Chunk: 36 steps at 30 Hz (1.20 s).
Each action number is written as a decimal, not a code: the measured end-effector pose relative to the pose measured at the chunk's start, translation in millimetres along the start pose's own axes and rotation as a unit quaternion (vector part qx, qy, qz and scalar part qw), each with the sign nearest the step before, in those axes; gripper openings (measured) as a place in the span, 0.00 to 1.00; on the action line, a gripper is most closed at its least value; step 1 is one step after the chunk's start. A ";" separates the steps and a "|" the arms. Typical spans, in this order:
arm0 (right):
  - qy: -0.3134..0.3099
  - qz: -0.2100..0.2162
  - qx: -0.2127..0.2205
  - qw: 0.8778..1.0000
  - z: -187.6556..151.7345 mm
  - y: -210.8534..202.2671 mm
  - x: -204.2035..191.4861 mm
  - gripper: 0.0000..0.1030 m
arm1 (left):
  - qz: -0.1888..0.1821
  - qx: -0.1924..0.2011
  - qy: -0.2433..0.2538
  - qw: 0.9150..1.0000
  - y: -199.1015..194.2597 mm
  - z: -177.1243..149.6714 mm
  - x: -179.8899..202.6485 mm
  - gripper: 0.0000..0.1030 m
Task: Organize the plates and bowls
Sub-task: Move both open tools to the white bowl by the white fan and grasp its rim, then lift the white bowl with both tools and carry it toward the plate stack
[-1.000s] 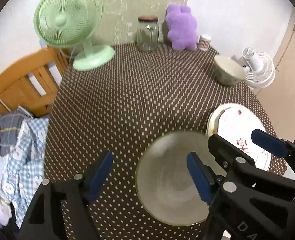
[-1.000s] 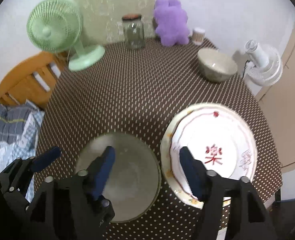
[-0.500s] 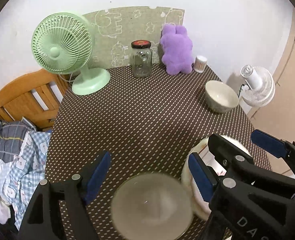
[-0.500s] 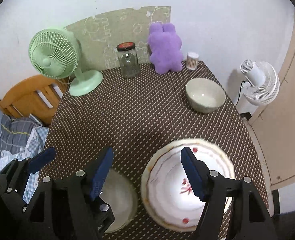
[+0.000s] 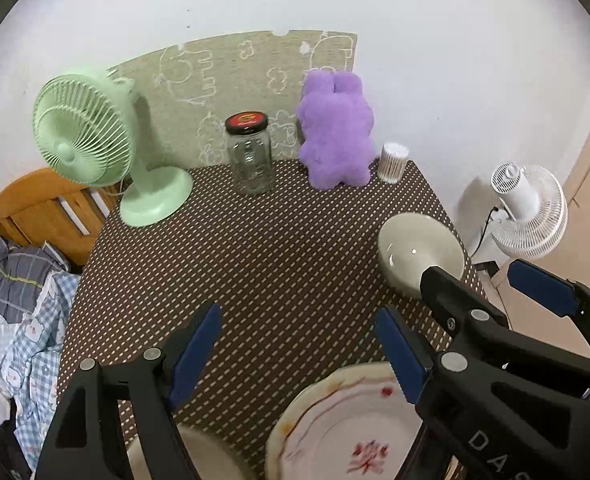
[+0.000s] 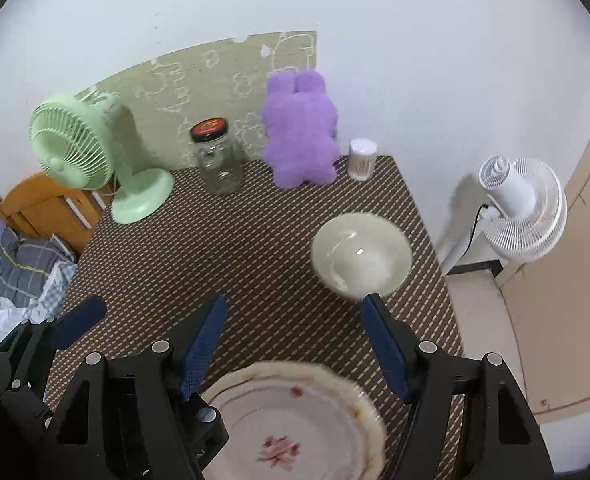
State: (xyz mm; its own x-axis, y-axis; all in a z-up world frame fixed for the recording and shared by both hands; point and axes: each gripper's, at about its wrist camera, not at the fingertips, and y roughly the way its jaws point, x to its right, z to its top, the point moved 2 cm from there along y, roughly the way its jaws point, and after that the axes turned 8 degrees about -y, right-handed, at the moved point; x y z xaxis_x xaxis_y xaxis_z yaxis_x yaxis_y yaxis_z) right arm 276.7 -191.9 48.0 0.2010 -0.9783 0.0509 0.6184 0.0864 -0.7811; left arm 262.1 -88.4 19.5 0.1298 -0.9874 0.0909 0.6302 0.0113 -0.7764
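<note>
On the near edge of the table point(image 6: 255, 248), a white plate with a red mark point(image 6: 295, 428) is lying flat, and just to its left the rim of a pale bowl point(image 5: 199, 456) is peeking in beneath the left gripper point(image 5: 299, 344). A second, cream bowl point(image 6: 361, 256) is sitting well apart at the far right of the dotted brown cloth. Both the left gripper and the right gripper point(image 6: 293, 340) are hanging above the near edge with jaws spread wide, gripping nothing. Along the far edge a green fan point(image 6: 83, 152), a lidded glass jar point(image 6: 217, 156), a purple plush toy point(image 6: 301, 128) and a small cup of sticks point(image 6: 362, 160) are standing in a row. A white fan point(image 6: 523, 208) is standing on the floor to the right.
</note>
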 end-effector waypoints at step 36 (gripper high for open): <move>0.076 -0.001 -0.066 0.995 26.0 168.6 141.4 0.52 | 0.043 -0.066 0.006 0.997 170.2 39.7 111.6 0.53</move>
State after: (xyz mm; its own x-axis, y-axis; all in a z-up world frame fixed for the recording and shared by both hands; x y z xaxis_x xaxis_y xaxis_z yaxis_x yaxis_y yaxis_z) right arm 429.1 -310.7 -60.4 0.0773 -0.9964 -0.0338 0.5108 0.0687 -0.8570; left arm 414.3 -190.4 -77.6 0.1689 -0.9856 0.0130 0.5099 0.0760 -0.8568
